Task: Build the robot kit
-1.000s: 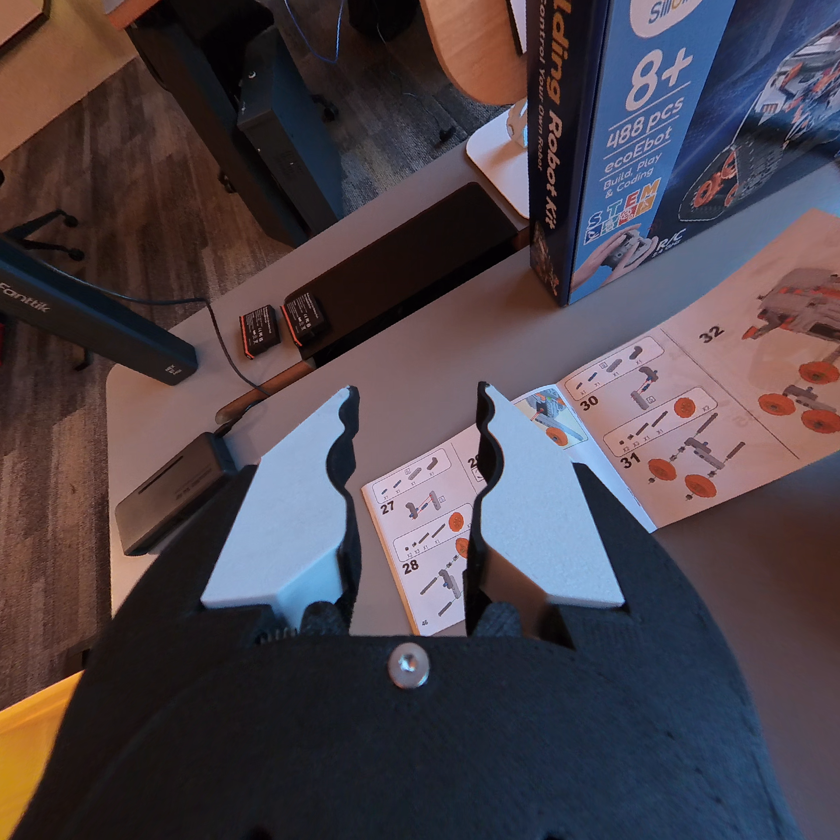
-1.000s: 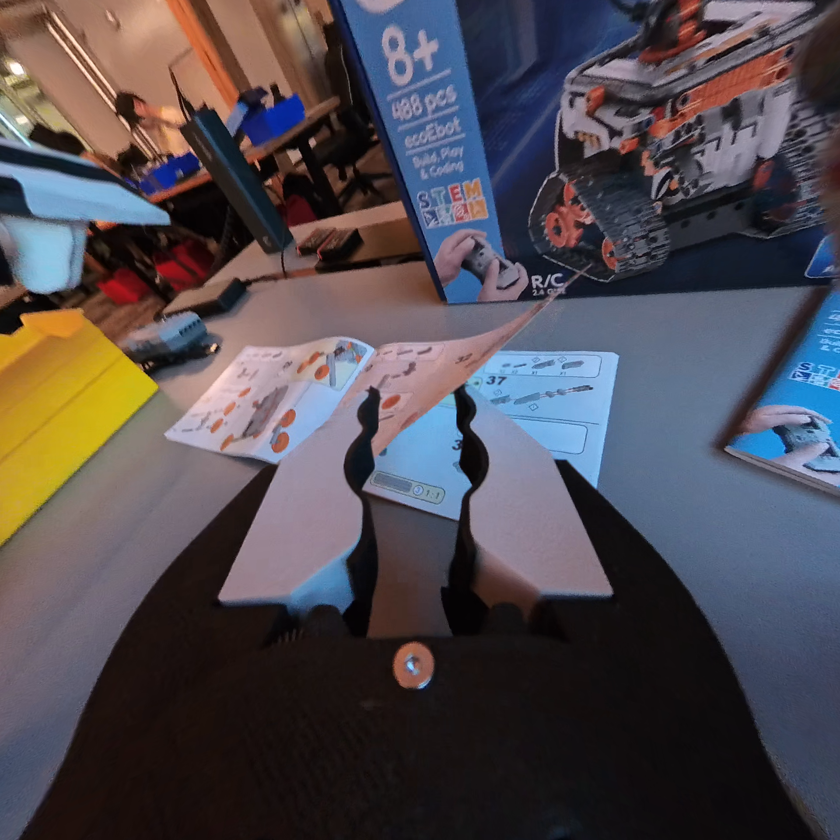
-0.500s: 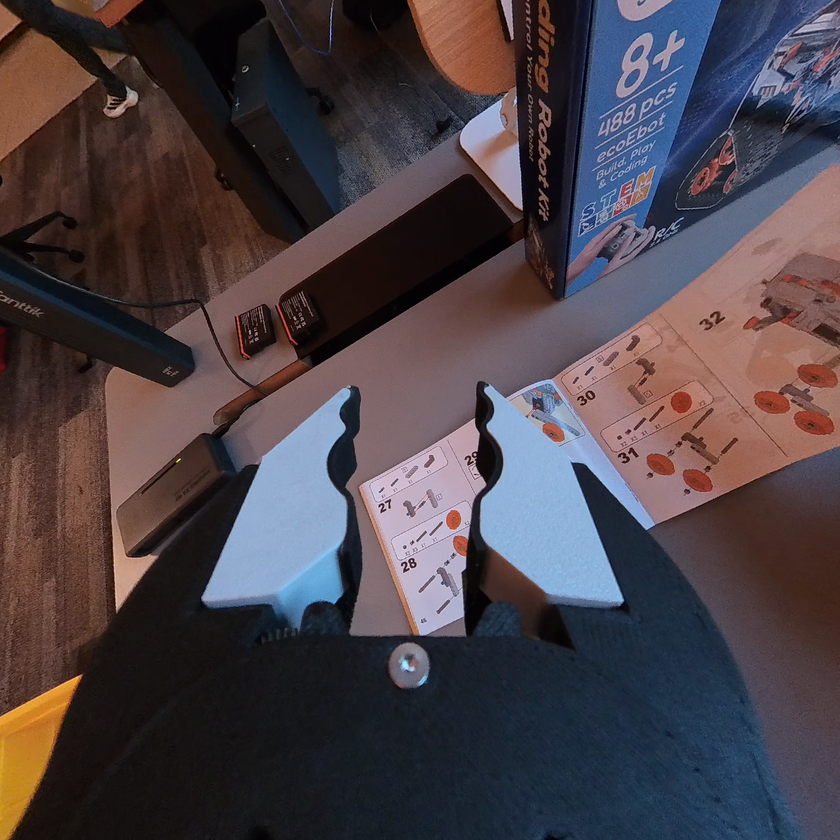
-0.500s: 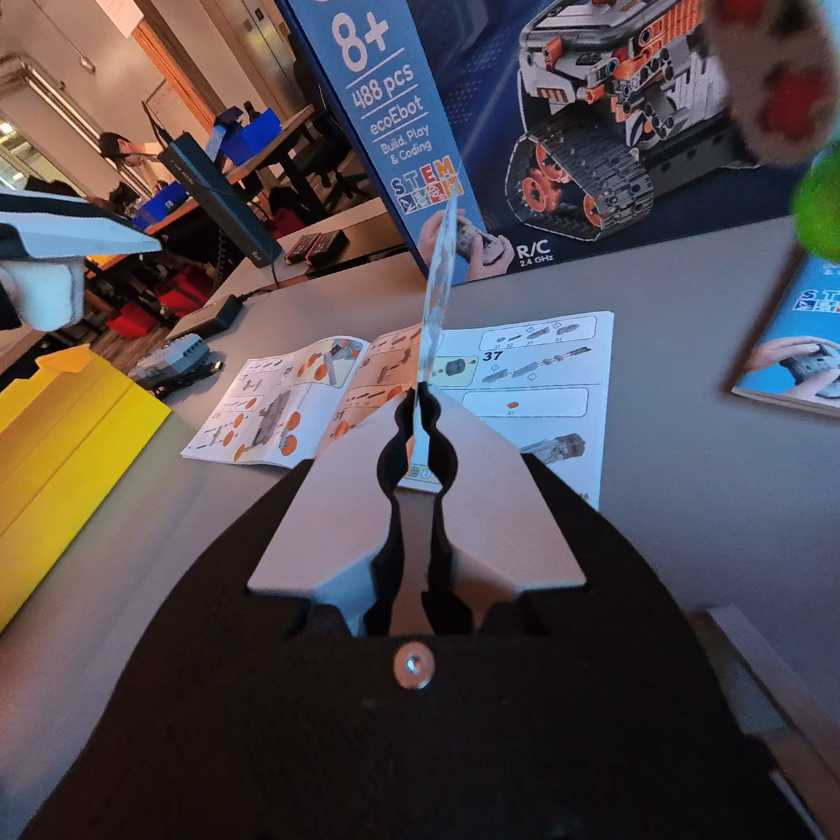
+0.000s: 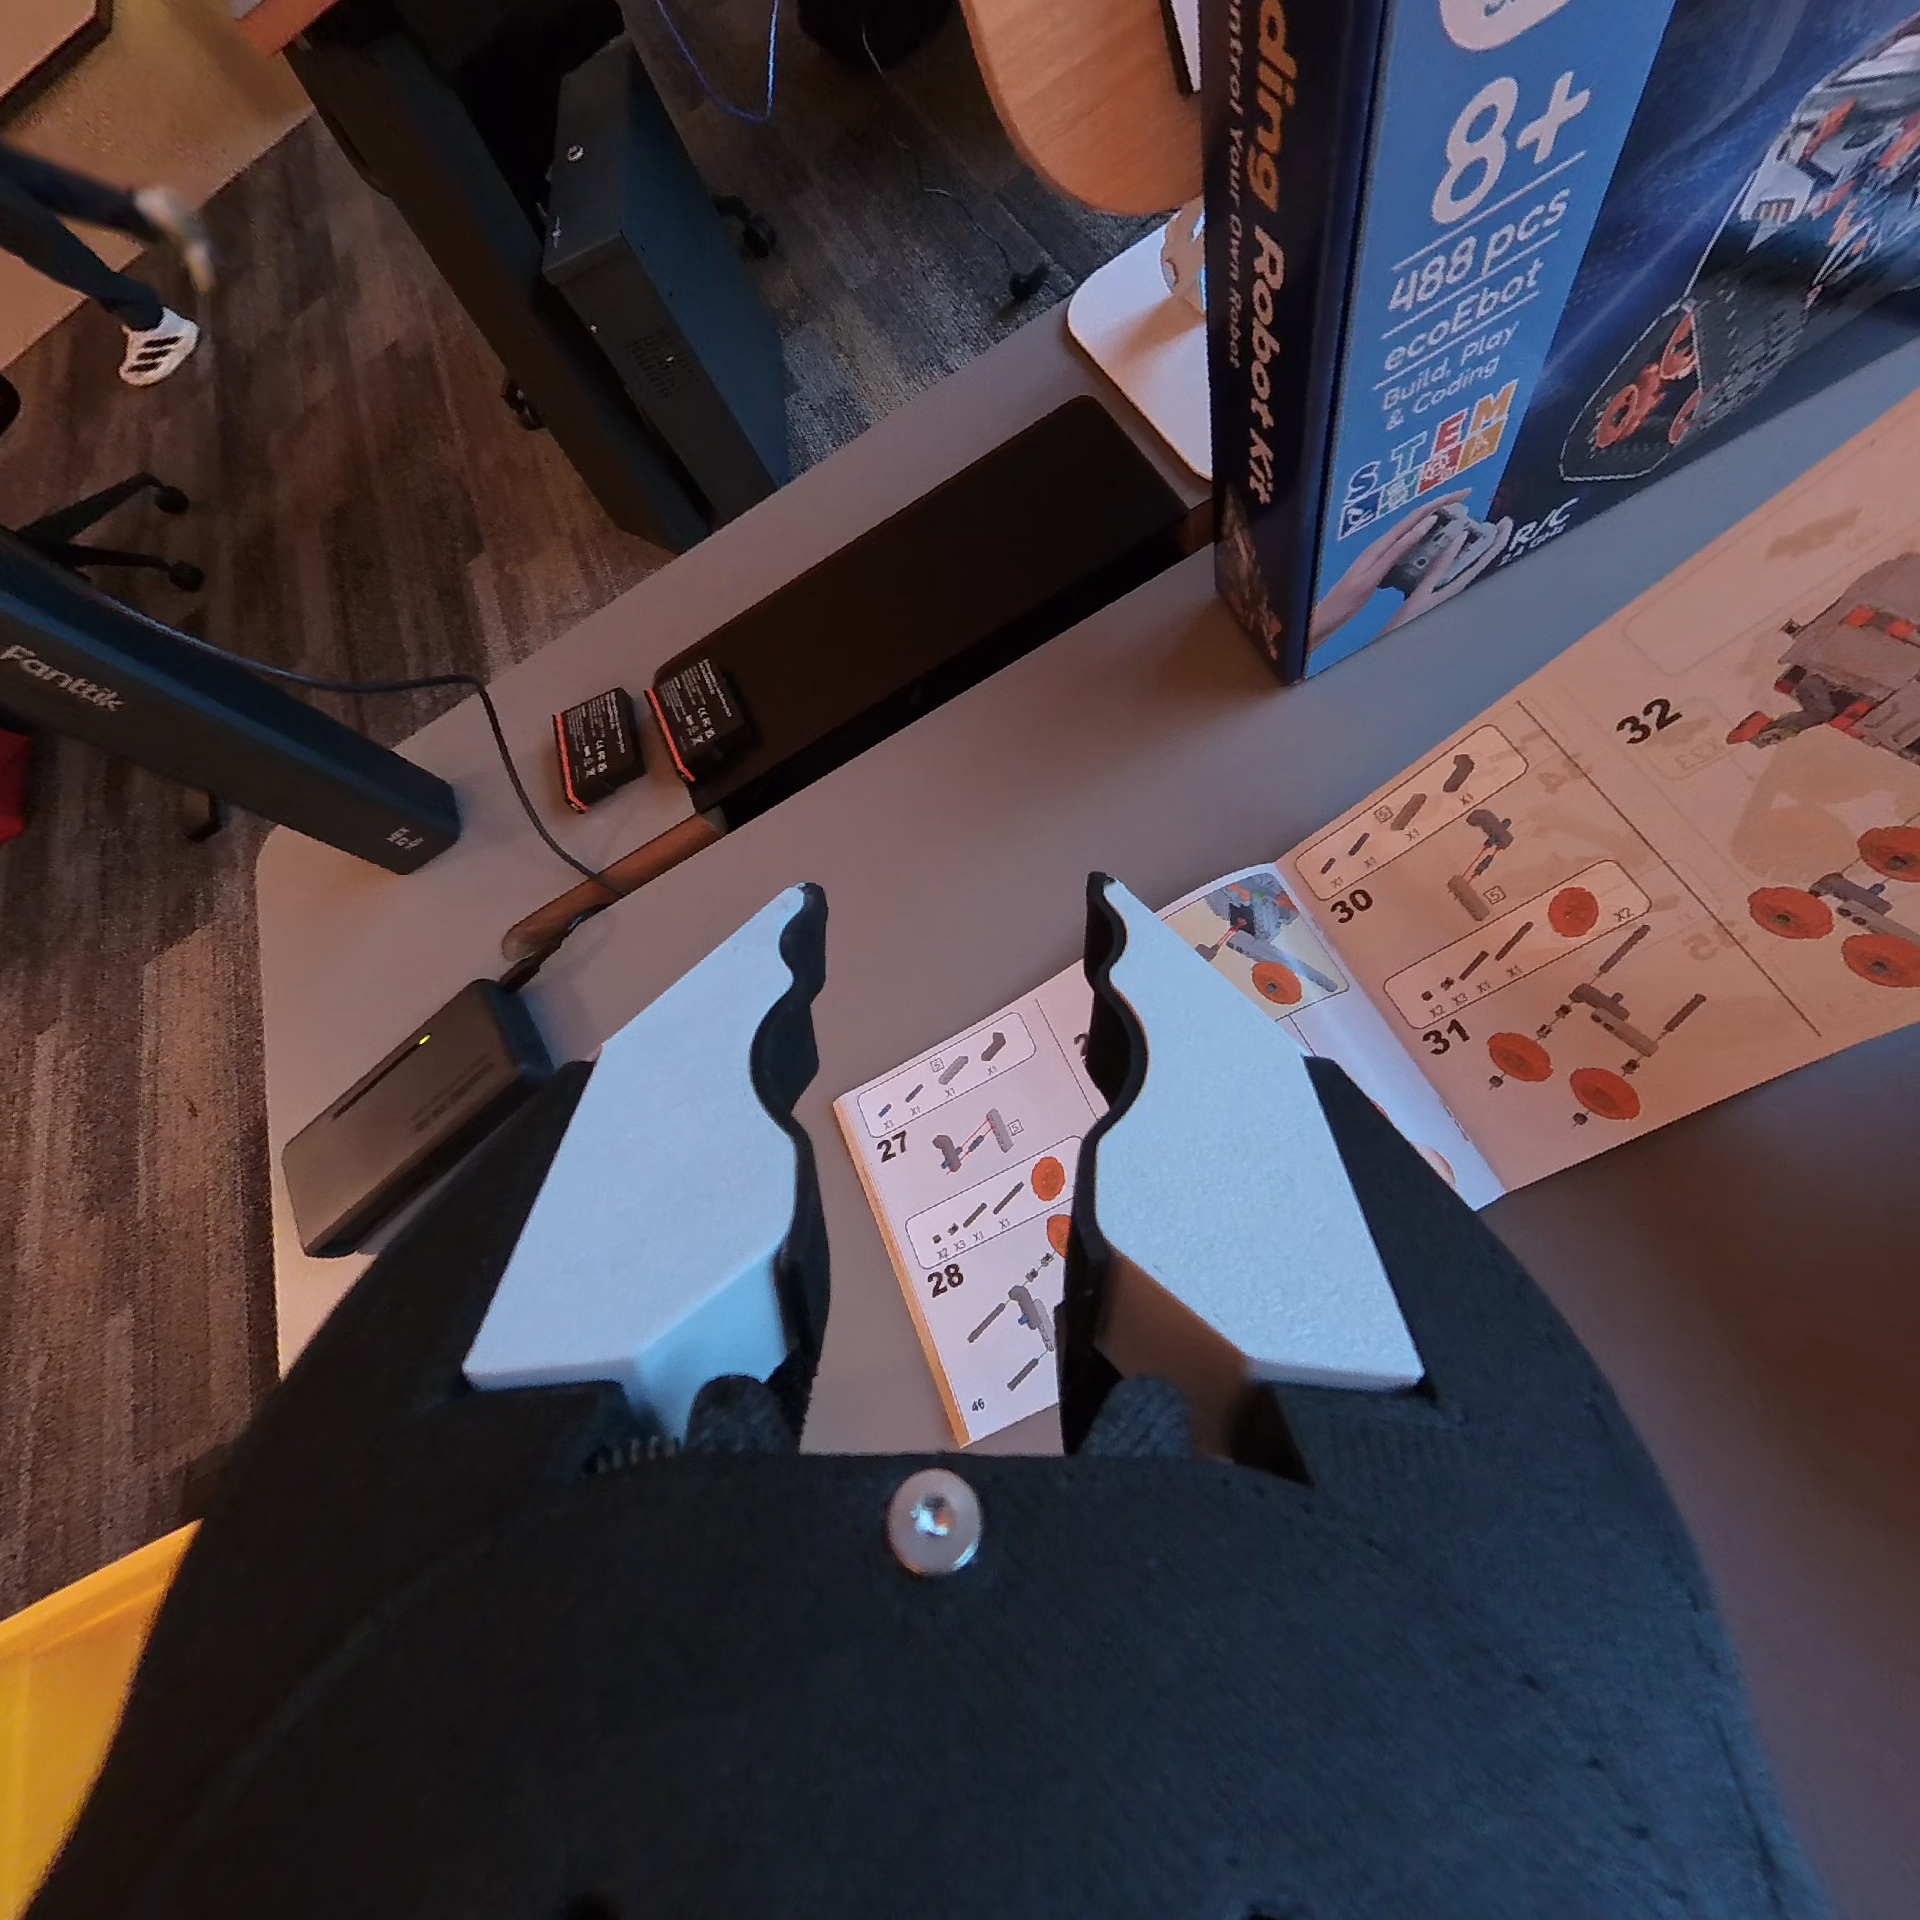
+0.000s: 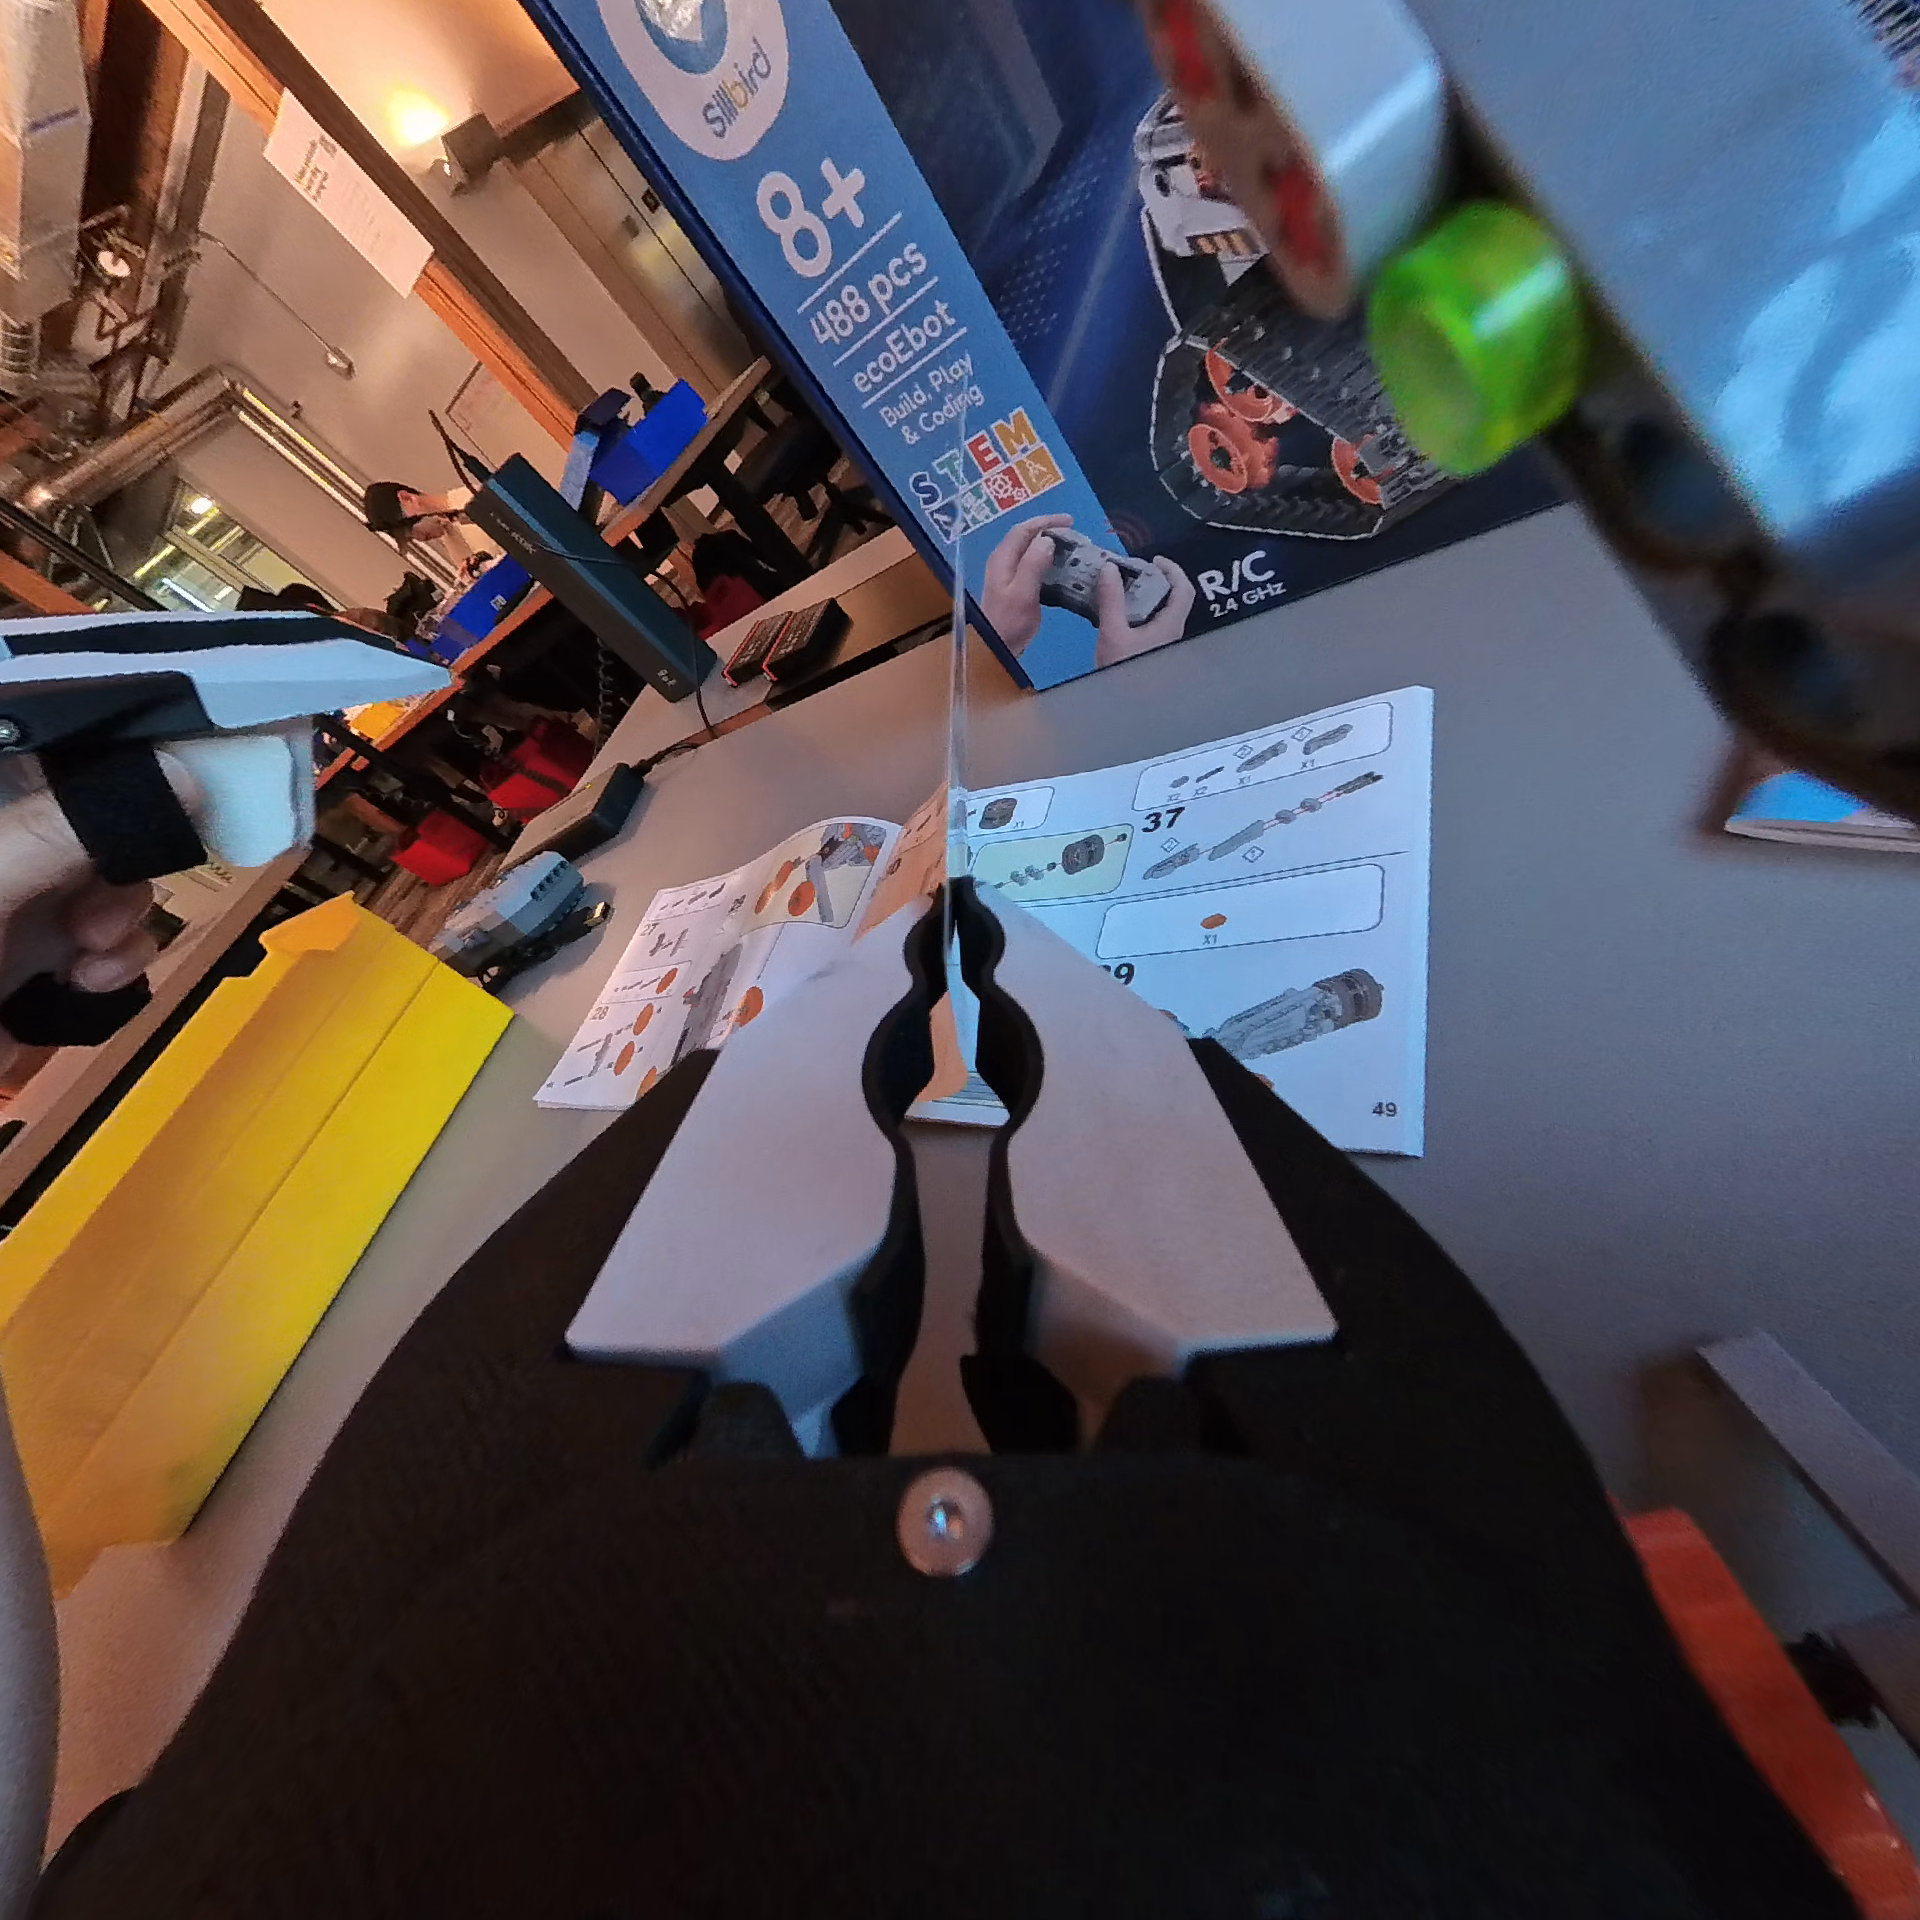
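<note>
An open instruction booklet (image 5: 966, 1195) lies on the grey table (image 5: 987, 779). My right gripper (image 6: 954, 896) is shut on the edge of one booklet page (image 6: 954, 727) and holds it upright, edge-on to the camera, above the right-hand page (image 6: 1226, 894). In the left wrist view the lifted page (image 5: 1621, 883) stretches up to the right. My left gripper (image 5: 951, 902) is open and empty, hovering above the booklet's left page. It also shows at the left of the right wrist view (image 6: 218, 665).
A tall blue robot-kit box (image 5: 1455, 312) stands behind the booklet. A yellow box (image 6: 208, 1174) lies at the left. A black charger (image 5: 405, 1112), two small batteries (image 5: 649, 738) and a dark bar-shaped box (image 5: 208, 717) sit at the far table edge. A blurred robot model (image 6: 1558, 312) hangs close at upper right. The tips of one gripper are about 25 cm away from the tips of the other.
My right gripper closed on the page and raised it from a slant to upright while the view tilted. My left gripper stayed open and barely moved.
</note>
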`<state>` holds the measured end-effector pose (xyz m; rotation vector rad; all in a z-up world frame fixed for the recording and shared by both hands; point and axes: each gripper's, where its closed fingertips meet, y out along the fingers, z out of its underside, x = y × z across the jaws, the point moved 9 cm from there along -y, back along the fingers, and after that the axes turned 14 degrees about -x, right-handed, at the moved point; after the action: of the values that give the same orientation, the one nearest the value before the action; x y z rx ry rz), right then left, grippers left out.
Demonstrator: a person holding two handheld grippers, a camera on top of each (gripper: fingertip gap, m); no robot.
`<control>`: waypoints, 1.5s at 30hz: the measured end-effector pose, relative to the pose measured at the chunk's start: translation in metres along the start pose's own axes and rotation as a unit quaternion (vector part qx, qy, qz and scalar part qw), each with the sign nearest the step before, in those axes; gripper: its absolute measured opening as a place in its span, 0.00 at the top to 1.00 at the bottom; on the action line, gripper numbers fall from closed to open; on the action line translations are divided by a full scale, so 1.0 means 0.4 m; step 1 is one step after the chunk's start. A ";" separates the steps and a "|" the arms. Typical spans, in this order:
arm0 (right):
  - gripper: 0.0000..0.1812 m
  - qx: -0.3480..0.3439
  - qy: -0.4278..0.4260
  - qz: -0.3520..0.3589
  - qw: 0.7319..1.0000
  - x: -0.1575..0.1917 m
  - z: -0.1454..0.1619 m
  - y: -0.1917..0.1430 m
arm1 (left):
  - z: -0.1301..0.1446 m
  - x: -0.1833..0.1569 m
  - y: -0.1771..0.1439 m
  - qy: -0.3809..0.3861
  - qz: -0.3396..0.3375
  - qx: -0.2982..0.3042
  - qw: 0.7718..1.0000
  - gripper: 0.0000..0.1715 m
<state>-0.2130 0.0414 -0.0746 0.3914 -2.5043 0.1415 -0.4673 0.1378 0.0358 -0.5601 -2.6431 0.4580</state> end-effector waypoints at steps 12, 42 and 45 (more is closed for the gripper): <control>1.00 0.001 -0.007 0.002 1.000 -0.003 0.001 0.003 | -0.002 0.003 -0.005 -0.006 0.002 -0.002 1.000 0.72; 1.00 0.003 -0.008 0.001 1.000 -0.003 0.005 0.004 | -0.001 0.008 -0.009 -0.014 0.000 0.000 1.000 0.72; 1.00 0.003 -0.011 0.002 1.000 -0.004 0.005 0.004 | -0.001 0.008 -0.009 -0.015 0.002 -0.001 1.000 0.72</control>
<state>-0.2133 0.0428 -0.0772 0.3915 -2.5266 0.1462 -0.4711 0.1362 0.0386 -0.5623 -2.6724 0.4698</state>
